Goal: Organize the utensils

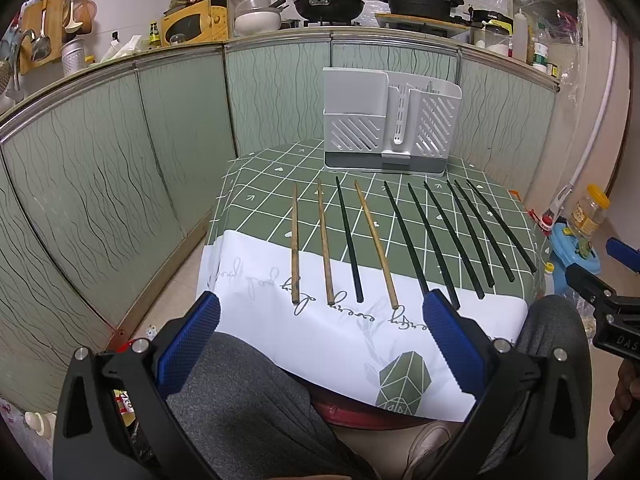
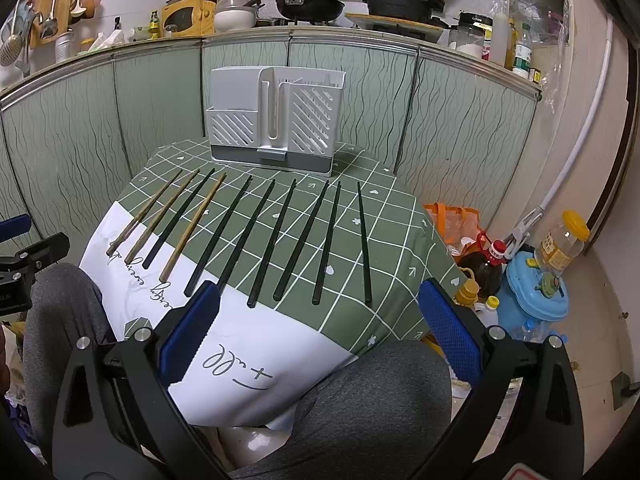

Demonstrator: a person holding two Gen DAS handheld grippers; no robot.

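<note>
Hovering low over the knees, left gripper (image 1: pixel 320 312) and right gripper (image 2: pixel 318 300), both released, facing the chopsticks (image 1: pixel 436 240).

Even, moderately bright indoor light; shadows soft. Focus sharp around the utensil holder (image 1: pixel 391 120). Strong fisheye bending of cabinet fronts (image 2: pixel 160 96) beside it; corners vignetted black.

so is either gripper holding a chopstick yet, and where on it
No, neither. The left gripper and right gripper are both open and empty; all the chopsticks lie on the tablecloth, untouched.
</note>
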